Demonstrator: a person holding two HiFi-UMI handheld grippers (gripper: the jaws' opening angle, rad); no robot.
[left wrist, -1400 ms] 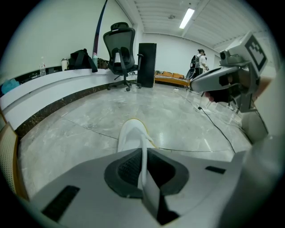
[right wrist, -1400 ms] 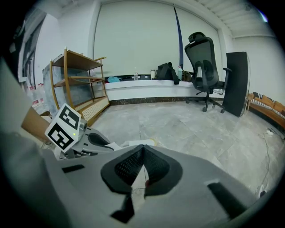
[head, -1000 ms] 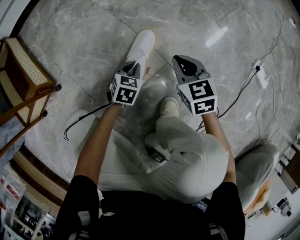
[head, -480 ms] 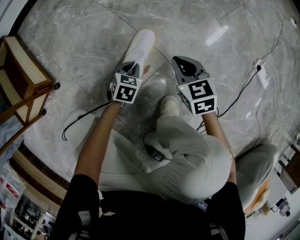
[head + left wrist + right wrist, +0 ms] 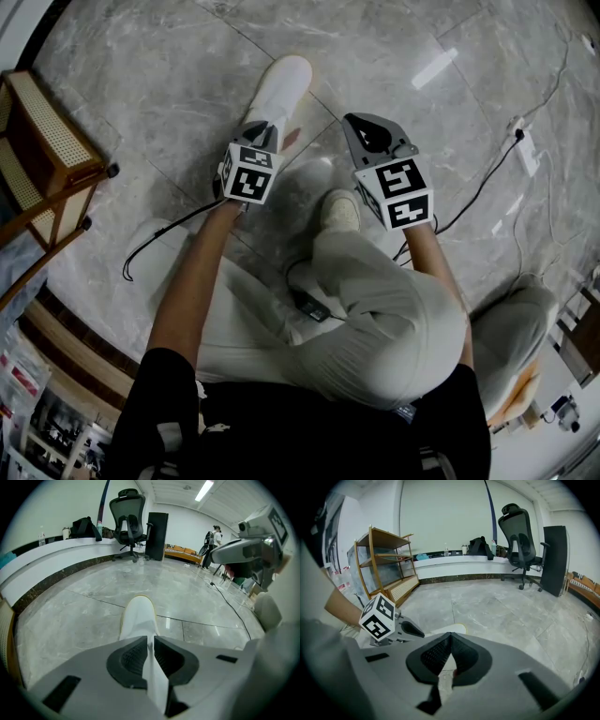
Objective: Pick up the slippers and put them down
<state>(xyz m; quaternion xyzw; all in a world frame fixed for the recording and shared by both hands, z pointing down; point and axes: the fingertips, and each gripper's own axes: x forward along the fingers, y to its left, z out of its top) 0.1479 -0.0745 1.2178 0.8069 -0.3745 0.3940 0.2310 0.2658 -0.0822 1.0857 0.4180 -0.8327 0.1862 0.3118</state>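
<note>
Underfoot, grey marble floor [image 5: 169, 84] fills most of the head view, cut by thin tile joints. Across the lower half a person crouches, pale trousers [image 5: 375, 309] bunched at the knees and one light shoe [image 5: 339, 214] planted between the two grippers. At the left edge stands a wooden rack [image 5: 47, 150] with woven cane panels. Far off in the left gripper view, a black office chair [image 5: 129, 515] sits by a long white counter [image 5: 56, 557], with a dark cabinet [image 5: 156, 536] just beside the chair.

One white slipper [image 5: 281, 94] lies stretched away from the person, toe pointing toward the top of the head view and heel toward the left gripper [image 5: 151, 640]. That gripper points steeply down and is clamped on the slipper: a thin white edge at the heel end runs between its ribbed pads [image 5: 133, 658], which press on it from both sides. Whether the toe touches the floor or hangs just above it I cannot tell.

Near it, on the other side of the shoe, the right gripper [image 5: 450, 637] has its jaws closed tip to tip with nothing between them; only floor shows through the gap lower down.

A black cable [image 5: 487, 183] snakes across the tiles at the right to a small white power strip [image 5: 521, 150].
</note>
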